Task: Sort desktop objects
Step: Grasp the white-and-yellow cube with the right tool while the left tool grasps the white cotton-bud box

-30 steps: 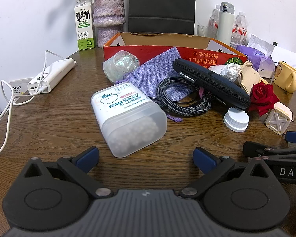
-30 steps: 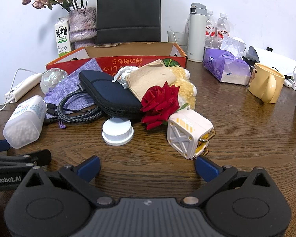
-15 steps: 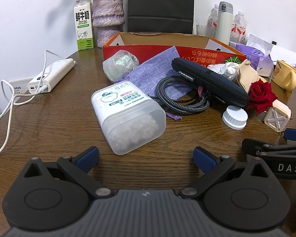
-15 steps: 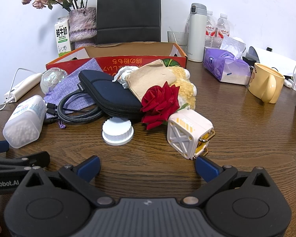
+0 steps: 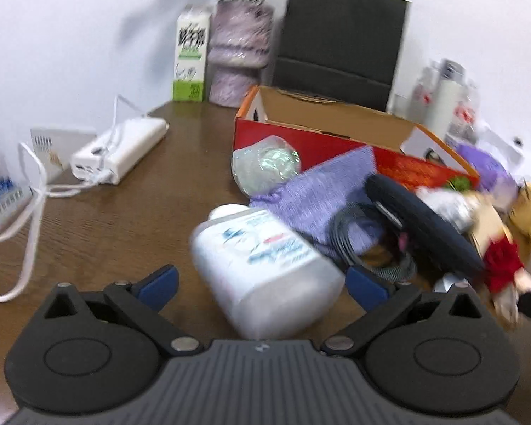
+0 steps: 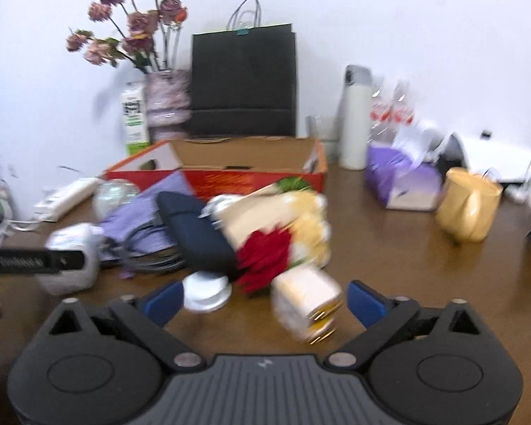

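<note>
Left claw wide open, swab jar lying between its tips, long axis running away and left. Right claw open; white cube probably between tips, blurred.

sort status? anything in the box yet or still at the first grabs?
Done: nothing visibly; no item shows inside the cardboard box. In hand: nothing gripped; left gripper has open jaws around the swab jar, right gripper open around the white cube. Left: the whole pile, including case and rose.

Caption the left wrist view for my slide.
Open left claw straddles a lying cotton swab jar beside a cluttered pile and red cardboard box.
</note>
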